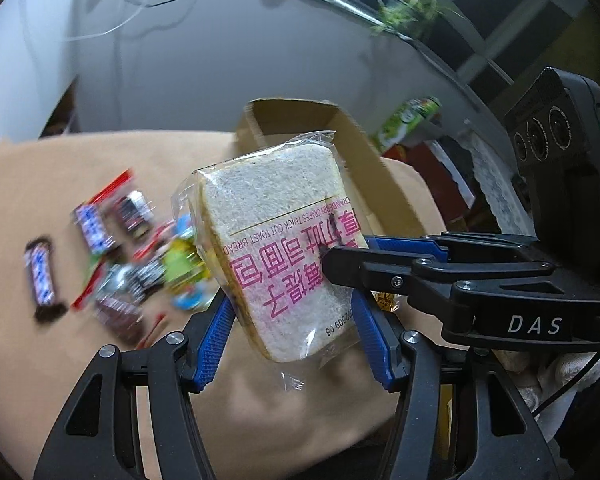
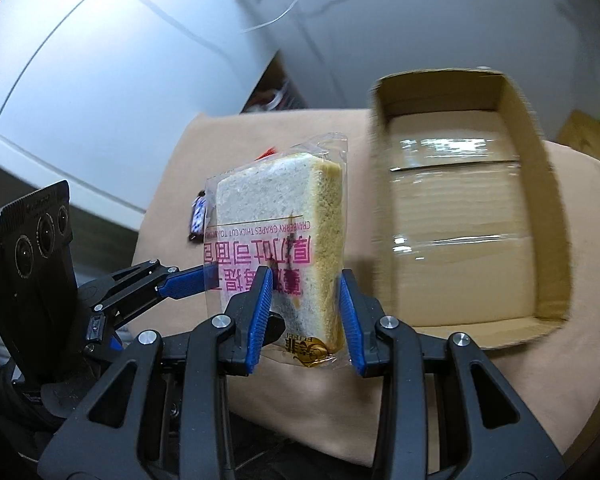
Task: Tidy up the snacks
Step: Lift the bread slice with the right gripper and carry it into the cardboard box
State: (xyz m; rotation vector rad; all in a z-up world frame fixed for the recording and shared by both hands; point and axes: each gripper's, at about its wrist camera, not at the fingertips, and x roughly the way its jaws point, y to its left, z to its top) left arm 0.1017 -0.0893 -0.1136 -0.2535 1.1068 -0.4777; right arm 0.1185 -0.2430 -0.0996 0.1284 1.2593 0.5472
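A wrapped slice of thick toast bread (image 1: 284,252) with pink print is held upright in the air above the beige table. My right gripper (image 2: 306,304) is shut on the bread (image 2: 284,240), its blue pads on both flat sides. In the left wrist view the right gripper (image 1: 340,252) comes in from the right and clamps the packet. My left gripper (image 1: 296,320) stands around the packet's lower part with its jaws apart, wider than the bread. In the right wrist view the left gripper's blue fingertip (image 2: 184,284) touches the wrapper from the left.
An open cardboard box (image 2: 464,216) stands on the table to the right of the bread, its floor bare and taped. A heap of small candy bars and snack packets (image 1: 116,256) lies on the table at the left. White furniture stands behind the table.
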